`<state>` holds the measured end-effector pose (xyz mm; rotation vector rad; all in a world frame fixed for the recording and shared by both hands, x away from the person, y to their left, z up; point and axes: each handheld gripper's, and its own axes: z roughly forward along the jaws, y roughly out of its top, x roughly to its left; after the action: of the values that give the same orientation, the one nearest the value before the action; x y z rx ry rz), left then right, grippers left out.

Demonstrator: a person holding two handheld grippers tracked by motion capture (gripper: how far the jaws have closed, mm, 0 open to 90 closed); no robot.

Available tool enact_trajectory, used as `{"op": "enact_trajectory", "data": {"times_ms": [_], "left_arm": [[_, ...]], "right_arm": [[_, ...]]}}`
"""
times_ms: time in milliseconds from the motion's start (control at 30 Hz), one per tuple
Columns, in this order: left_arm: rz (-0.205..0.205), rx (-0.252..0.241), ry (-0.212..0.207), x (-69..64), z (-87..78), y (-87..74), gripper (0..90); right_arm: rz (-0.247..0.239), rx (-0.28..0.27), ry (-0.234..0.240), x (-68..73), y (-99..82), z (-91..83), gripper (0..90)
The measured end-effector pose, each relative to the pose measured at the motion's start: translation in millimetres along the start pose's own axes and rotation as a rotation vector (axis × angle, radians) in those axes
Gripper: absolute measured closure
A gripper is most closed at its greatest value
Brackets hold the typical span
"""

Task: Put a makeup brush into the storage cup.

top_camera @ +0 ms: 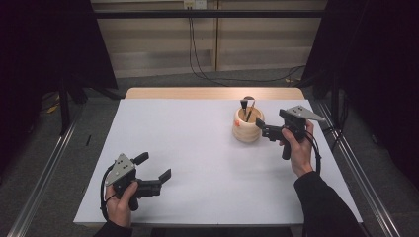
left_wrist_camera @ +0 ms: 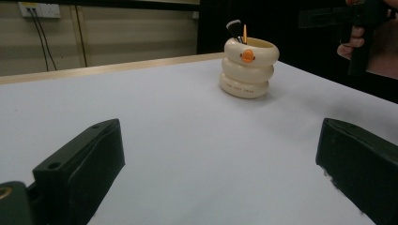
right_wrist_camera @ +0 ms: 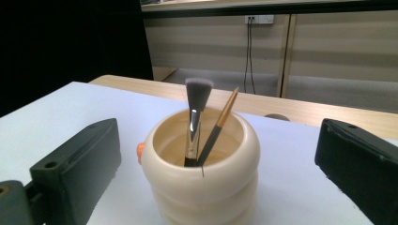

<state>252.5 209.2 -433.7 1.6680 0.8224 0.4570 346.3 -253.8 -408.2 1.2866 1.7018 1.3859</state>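
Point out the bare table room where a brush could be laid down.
Free: the white table from its left edge to the holder, and the near strip between the left gripper and the right forearm. Crowded: the far right, where the right gripper sits beside the holder.

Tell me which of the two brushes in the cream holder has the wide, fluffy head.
The black-handled brush standing on the left in the right gripper view. Its flat grey bristle head is broad, whereas the gold-handled brush leaning beside it in the cream holder is slim and narrow.
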Motion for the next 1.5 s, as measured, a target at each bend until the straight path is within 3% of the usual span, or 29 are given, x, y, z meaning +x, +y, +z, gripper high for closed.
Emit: {"op": "enact_trajectory", "data": {"times_ms": [433, 733, 1267, 1500], "left_arm": [[0.007, 0.004, -0.009, 0.8, 3.1, 1.0, 1.1], [0.007, 0.003, 0.002, 0.5, 2.4, 1.2, 1.0], [0.004, 0.004, 0.01, -1.4, 1.3, -0.3, 1.0], [-0.002, 0.0, 0.012, -2.6, 0.7, -1.6, 1.0]], "right_arm": [[-0.033, -0.002, -0.044, 0.7, -12.0, -33.7, 0.8], [-0.045, 0.007, -0.041, 3.5, -21.7, -57.0, 0.8], [-0.017, 0.017, -0.084, -4.4, -46.8, -104.5, 0.3], [0.025, 0.007, -0.105, -12.4, -54.5, -125.3, 0.2]]}}
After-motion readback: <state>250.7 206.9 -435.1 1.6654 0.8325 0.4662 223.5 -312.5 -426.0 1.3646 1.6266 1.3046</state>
